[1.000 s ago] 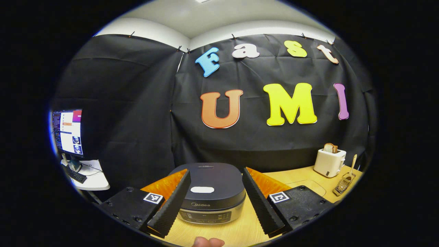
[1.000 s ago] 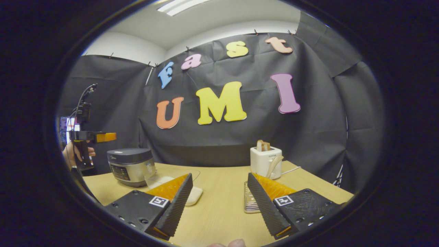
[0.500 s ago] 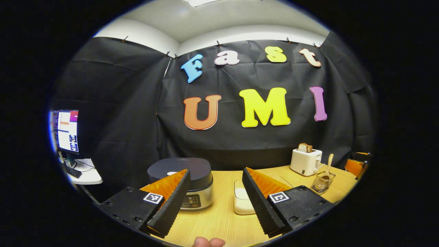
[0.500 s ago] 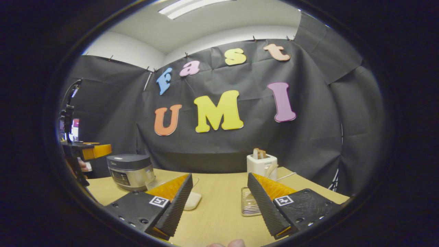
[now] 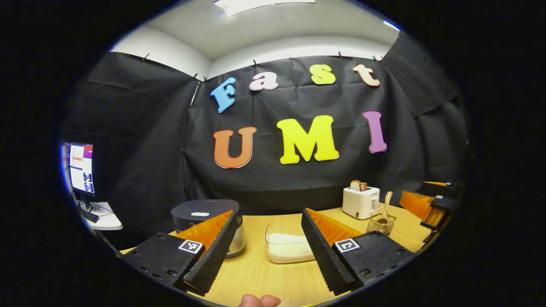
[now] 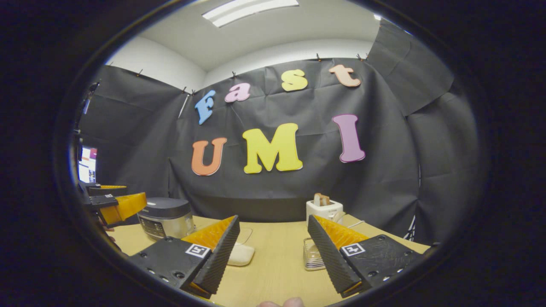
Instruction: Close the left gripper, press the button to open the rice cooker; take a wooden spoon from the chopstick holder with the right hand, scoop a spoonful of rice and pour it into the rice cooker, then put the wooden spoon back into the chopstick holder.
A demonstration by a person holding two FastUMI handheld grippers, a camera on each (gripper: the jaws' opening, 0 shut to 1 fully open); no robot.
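Tools apart above a wooden counter in a black-draped booth

Wood of a light colour makes the counter (image 5: 264, 273), and black cloth hangs behind it on two walls, pinned under a white ceiling with a long lamp (image 6: 249, 8).

In the left gripper view, the left tool (image 5: 266, 249) has its two fingers wide apart, with nothing between them. The rice cooker (image 5: 204, 215) stands on the counter at the left with its dark lid down, partly hidden behind the left finger. Beside it, near the middle, is a clear container of white rice (image 5: 286, 247). Farther right stands a white toaster (image 5: 360, 201) with a slice of bread in it. Just beside the toaster is the wire chopstick holder (image 5: 381, 222), and the wooden spoon (image 5: 386, 202) stands in it, leaning a little. The right tool (image 5: 428, 202) shows at the right edge. A lit monitor (image 5: 81, 168) stands on a small white table (image 5: 104, 219) at the far left, outside the cloth.

In the right gripper view, the right tool (image 6: 273, 251) is also spread apart and holds nothing. The chopstick holder (image 6: 313, 256) is just behind its right finger, the rice cooker (image 6: 166, 217) is well to the left, and the left tool (image 6: 115, 204) hangs near it.
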